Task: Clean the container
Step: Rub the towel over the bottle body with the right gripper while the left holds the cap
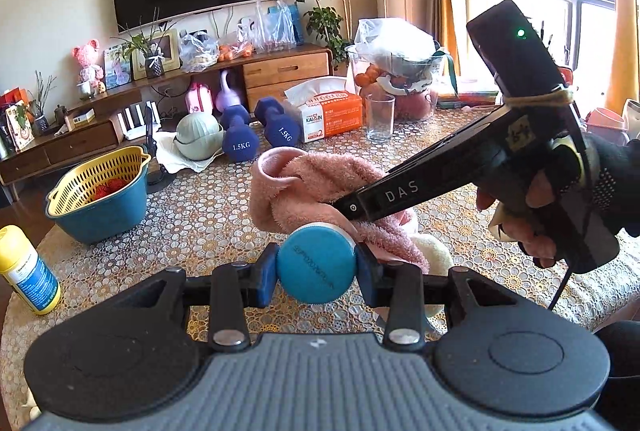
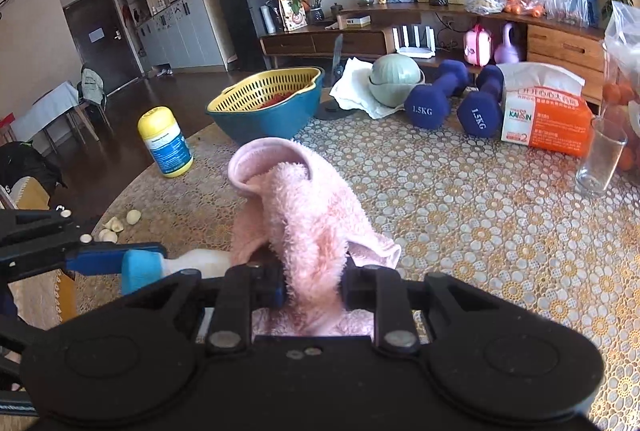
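Left gripper (image 1: 316, 273) jaws clamp the blue-capped container (image 1: 315, 262) above the desk (image 1: 200, 231). Right gripper (image 2: 312, 287) jaws pinch the pink towel (image 2: 304, 207), bunched against the container's white body. Advice: keep the container steady, wrap the towel round, wipe firmly.

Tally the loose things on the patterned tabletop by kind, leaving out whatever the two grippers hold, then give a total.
Dumbbells: 2
Colander basins: 1
Yellow bottles: 1
Tissue boxes: 1
Drinking glasses: 1
Total: 6
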